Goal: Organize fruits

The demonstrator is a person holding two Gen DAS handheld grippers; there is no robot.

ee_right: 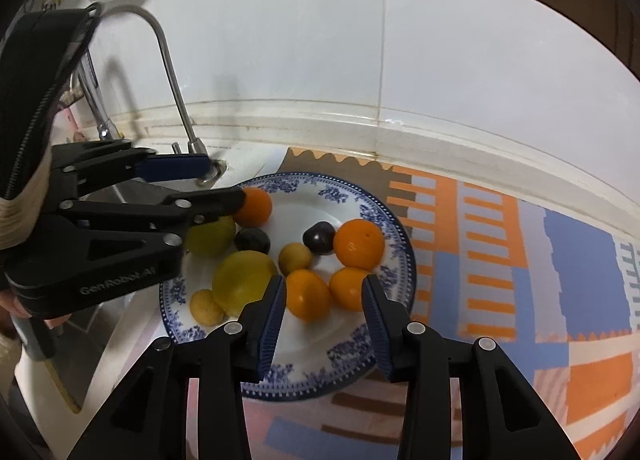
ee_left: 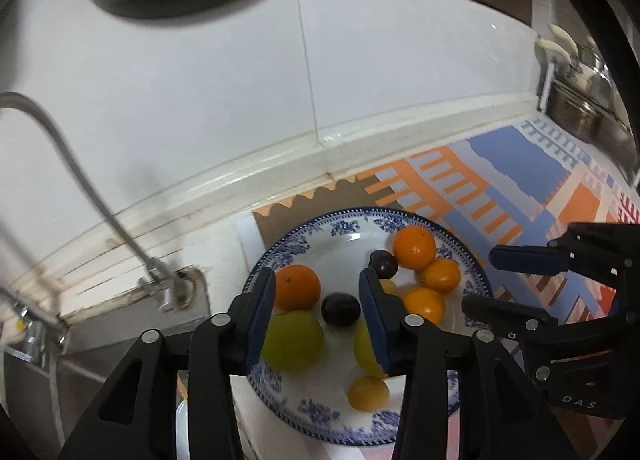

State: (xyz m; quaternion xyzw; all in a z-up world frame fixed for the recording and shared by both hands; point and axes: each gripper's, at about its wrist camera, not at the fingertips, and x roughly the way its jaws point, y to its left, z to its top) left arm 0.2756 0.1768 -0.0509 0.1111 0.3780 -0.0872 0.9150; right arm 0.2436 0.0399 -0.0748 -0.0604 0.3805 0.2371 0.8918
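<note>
Patterned mat (ee_right: 500, 244) covers counter beside white-tiled wall (ee_right: 480, 60).

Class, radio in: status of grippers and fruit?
Left gripper open over dark plum. Right gripper open, empty. Fruit all on plate. Nothing blocking.

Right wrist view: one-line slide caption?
Open right tongs hover over a blue-patterned plate of mixed fruit; left tongs reach in beside the faucet.

The left gripper (ee_left: 318, 300) and the right gripper (ee_right: 325, 302) both point steeply downward, side by side. Each one has its jaws apart, and the pads press on nothing.
</note>
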